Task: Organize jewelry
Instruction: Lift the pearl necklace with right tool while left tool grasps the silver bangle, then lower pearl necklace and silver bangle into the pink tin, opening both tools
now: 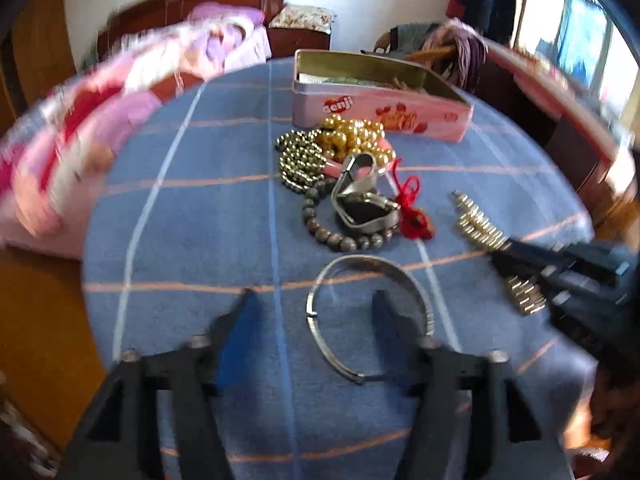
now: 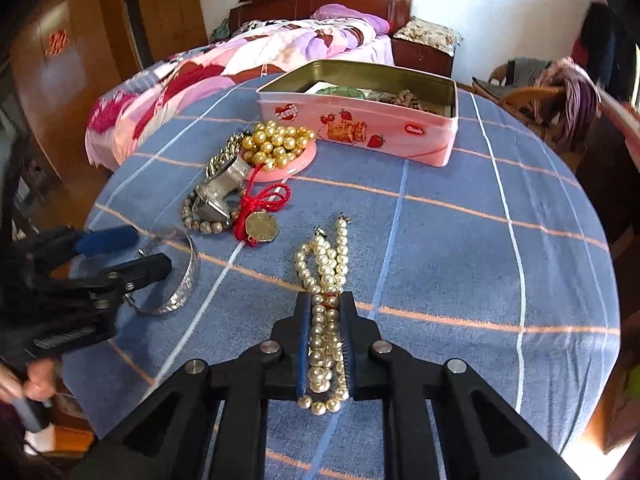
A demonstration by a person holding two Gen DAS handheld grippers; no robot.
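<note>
Daylit room, bright overall. Left wrist view: heavy motion blur, worst at 9 to 10 o'clock over the bedding [image 1: 80, 128]; window [image 1: 580, 40] at 1 o'clock blown out bluish; tablecloth [image 1: 224, 216] centre softly smeared. Right wrist view sharper, mild blur at 8 o'clock around the left gripper [image 2: 148, 252]. Sun patch at 4 o'clock edge. Glints on pearl necklace [image 2: 324, 280]. Strong fisheye bending and dark vignette at rims in both.
</note>
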